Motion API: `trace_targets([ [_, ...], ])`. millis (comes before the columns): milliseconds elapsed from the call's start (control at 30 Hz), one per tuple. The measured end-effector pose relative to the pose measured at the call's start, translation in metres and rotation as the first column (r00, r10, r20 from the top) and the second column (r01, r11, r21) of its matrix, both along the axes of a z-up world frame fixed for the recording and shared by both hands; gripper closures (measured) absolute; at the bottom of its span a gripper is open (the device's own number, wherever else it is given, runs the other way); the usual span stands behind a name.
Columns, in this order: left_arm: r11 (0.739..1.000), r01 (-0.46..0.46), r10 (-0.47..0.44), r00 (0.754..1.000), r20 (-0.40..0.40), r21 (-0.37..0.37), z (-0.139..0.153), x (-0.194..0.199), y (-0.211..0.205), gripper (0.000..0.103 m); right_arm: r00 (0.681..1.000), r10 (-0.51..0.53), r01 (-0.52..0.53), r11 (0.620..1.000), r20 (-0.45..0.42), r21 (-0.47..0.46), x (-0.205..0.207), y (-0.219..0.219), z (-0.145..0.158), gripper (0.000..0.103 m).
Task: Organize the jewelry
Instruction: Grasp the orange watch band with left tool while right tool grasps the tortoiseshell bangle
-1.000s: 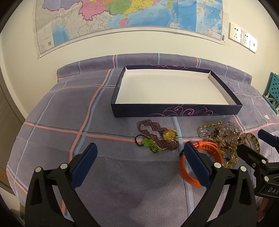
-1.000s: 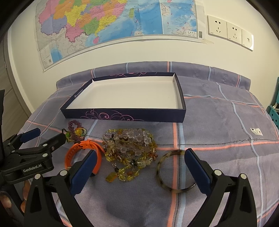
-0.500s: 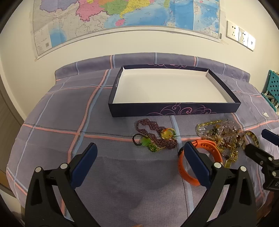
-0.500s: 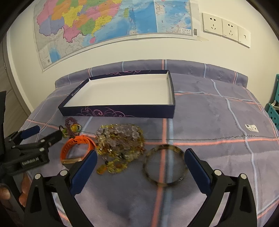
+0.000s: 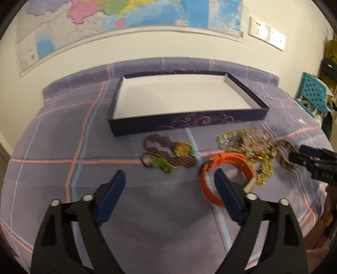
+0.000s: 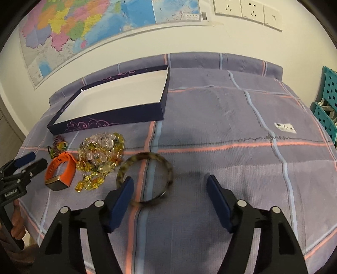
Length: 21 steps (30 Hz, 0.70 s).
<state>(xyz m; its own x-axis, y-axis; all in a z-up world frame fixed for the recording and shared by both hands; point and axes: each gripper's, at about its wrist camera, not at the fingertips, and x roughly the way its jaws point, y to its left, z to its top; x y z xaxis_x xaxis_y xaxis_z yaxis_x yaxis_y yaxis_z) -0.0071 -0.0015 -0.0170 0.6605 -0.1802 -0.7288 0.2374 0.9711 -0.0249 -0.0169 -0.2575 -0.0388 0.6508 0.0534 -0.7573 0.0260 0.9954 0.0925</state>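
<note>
Four pieces of jewelry in a loose row on the checked purple cloth (image 6: 221,118) of the bench, just in front of the box. Farthest left, a maroon beaded necklace (image 5: 166,151) with yellow and green charms. Next to it, an orange wristband (image 6: 62,171) with a dark clasp at its near end. Touching that band's right side, a heap of clear and amber beads (image 6: 100,153). Just right of the heap, a mottled brown bangle (image 6: 145,179), flat on the cloth.

Behind them, a shallow dark blue box (image 5: 187,123) with purple swirls on its wall and a white inside, nothing in it.

Left gripper (image 5: 168,194) low over the cloth, jaws spread but just narrowed, nothing between them; right jaw in front of the near rim of the wristband. Right gripper (image 6: 169,197) likewise spread and just narrowed, left jaw overlapping the bangle's near left edge, bare cloth in the gap.

Map (image 6: 94,23) and wall sockets (image 6: 246,10) on the cream wall beyond. Teal perforated rack (image 6: 329,105) at the far right.
</note>
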Motion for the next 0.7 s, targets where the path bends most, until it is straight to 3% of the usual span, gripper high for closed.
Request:
trace_targets([
  [267, 0.988, 0.133, -0.14, 0.986, -0.095, -0.075, -0.009, 0.004, -0.015, 0.063, 0.999, 0.053, -0.053, 0.997, -0.013, -0.056, 0.014, 0.008, -0.001, 0.062],
  [500, 0.975, 0.193, -0.209, 0.963, -0.167, -0.11, -0.013, 0.016, -0.023, 0.079, 0.994, 0.104, -0.106, 0.99, -0.025, -0.096, 0.022, 0.014, -0.002, 0.095],
  [633, 0.975, 0.196, -0.212, 0.959, -0.187, -0.103, -0.013, 0.022, -0.021, 0.094, 0.992, 0.124, -0.126, 0.989, -0.03, -0.081, 0.025, 0.015, -0.001, 0.097],
  [700, 0.975, 0.194, -0.213, 0.957, -0.196, -0.109, -0.012, 0.024, -0.017, 0.096, 0.991, 0.128, -0.129, 0.99, -0.026, -0.057, 0.025, 0.013, 0.001, 0.097],
])
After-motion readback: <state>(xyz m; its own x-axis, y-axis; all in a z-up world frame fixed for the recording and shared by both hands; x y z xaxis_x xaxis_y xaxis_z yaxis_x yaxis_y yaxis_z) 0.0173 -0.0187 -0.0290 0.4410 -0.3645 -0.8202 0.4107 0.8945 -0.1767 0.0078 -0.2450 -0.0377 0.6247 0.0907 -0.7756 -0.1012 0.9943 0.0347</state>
